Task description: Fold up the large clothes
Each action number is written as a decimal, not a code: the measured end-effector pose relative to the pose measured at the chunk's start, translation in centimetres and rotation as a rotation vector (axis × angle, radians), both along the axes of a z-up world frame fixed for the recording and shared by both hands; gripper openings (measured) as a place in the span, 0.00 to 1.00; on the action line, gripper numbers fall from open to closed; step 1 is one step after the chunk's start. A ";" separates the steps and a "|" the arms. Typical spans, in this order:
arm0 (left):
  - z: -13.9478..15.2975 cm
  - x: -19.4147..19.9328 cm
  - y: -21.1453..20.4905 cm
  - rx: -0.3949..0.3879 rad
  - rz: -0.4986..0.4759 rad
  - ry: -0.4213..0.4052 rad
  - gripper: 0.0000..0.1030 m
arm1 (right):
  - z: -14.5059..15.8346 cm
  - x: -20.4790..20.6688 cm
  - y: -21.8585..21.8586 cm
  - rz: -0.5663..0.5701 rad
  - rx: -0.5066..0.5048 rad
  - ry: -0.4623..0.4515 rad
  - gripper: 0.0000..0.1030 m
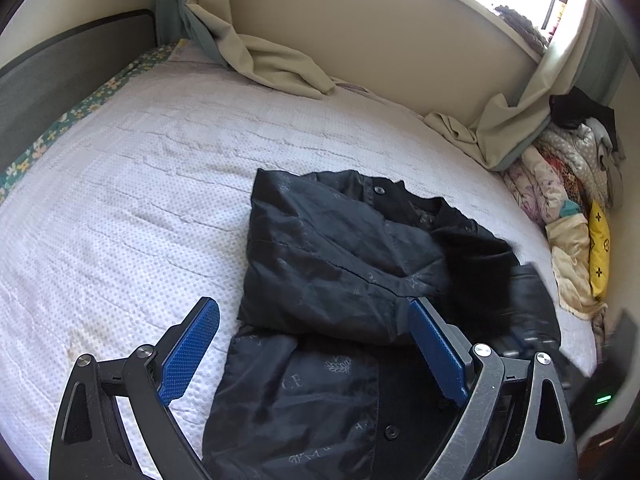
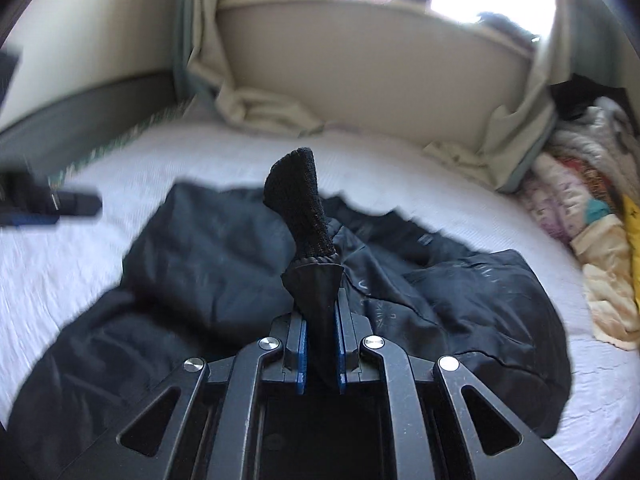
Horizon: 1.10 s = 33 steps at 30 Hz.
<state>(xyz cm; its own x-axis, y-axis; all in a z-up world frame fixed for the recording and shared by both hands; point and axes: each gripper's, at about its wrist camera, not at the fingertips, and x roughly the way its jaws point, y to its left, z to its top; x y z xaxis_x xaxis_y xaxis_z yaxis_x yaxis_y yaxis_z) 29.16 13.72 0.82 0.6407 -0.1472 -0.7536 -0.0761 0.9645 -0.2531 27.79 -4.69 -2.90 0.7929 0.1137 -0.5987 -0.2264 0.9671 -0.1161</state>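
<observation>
A black jacket (image 1: 328, 264) with a faint printed pattern and buttons lies partly folded on the white bed cover (image 1: 140, 184). My left gripper (image 1: 316, 344) is open, its blue pads (image 1: 188, 356) spread above the jacket's near part, holding nothing. In the right wrist view the jacket (image 2: 208, 256) spreads across the bed. My right gripper (image 2: 321, 320) is shut on the jacket's sleeve; the ribbed knit cuff (image 2: 298, 208) sticks up past the fingertips. The right gripper also shows blurred at the right of the left wrist view (image 1: 528, 304). The left gripper shows blurred at the left edge of the right wrist view (image 2: 48, 204).
A pile of mixed clothes (image 1: 560, 184) and a yellow cushion (image 1: 599, 248) lie at the bed's right side. Beige curtains (image 1: 264, 60) drape onto the bed along the far wall under a window. A dark headboard (image 1: 60, 76) stands at the left.
</observation>
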 end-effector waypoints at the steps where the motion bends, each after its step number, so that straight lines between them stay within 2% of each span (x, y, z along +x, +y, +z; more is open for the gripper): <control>1: -0.1 0.1 -0.2 0.002 -0.008 0.004 0.93 | -0.7 0.3 0.6 0.007 -0.015 0.017 0.07; 3: -0.5 0.3 -0.7 0.005 -0.028 0.019 0.93 | -2.2 0.6 1.5 0.032 -0.049 0.069 0.08; 4: -0.8 0.5 -0.9 0.005 -0.033 0.027 0.93 | -2.7 0.7 1.7 0.045 -0.056 0.102 0.12; 6: -1.3 0.7 -1.2 0.004 -0.043 0.043 0.93 | -2.7 0.5 1.3 0.070 -0.026 0.150 0.28; 8: -1.8 1.0 -1.6 -0.002 -0.058 0.058 0.93 | -1.3 -0.2 -0.2 0.096 0.057 0.173 0.63; 10: -2.4 1.3 -2.0 -0.017 -0.076 0.074 0.93 | 0.3 -0.9 -2.3 0.098 0.128 0.171 0.72; 13: -3.7 2.3 -3.0 -0.063 -0.122 0.114 0.87 | 2.7 -1.1 -6.0 0.095 0.204 0.182 0.75; 16: -5.7 3.5 -4.2 -0.090 -0.162 0.169 0.76 | 4.3 -1.5 -10.1 0.041 0.222 0.111 0.79; 18: -7.2 4.0 -5.3 -0.065 -0.179 0.215 0.72 | 4.5 -1.9 -12.9 -0.019 0.252 0.059 0.82; 20: -8.5 4.2 -6.0 -0.036 -0.190 0.249 0.69 | 4.5 -1.3 -15.2 -0.073 0.310 0.084 0.82; 21: -9.0 4.3 -6.3 -0.035 -0.200 0.263 0.68 | 4.2 -0.6 -16.7 -0.087 0.358 0.136 0.82; 23: -9.6 4.4 -6.7 -0.069 -0.219 0.269 0.67 | 4.2 -0.1 -18.9 -0.120 0.425 0.149 0.82; 25: -9.7 4.5 -6.7 -0.114 -0.237 0.259 0.56 | 4.2 0.0 -21.1 -0.166 0.473 0.150 0.82; 27: -10.0 4.7 -6.9 -0.193 -0.277 0.267 0.27 | 4.2 0.2 -22.7 -0.196 0.521 0.159 0.82; 30: -10.0 4.6 -6.8 -0.217 -0.294 0.247 0.15 | 4.0 0.1 -25.4 -0.258 0.611 0.168 0.82; 33: -8.5 4.2 -6.1 -0.238 -0.288 0.219 0.12 | 4.2 -0.2 -27.5 -0.311 0.642 0.160 0.82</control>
<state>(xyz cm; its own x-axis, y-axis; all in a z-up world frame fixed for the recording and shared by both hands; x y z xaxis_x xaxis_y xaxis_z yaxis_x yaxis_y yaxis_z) 33.33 7.62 -7.68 0.3766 -0.4826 -0.7908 0.1104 0.8709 -0.4789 27.58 -32.15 1.32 0.7541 0.2651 -0.6009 0.1028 0.8560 0.5067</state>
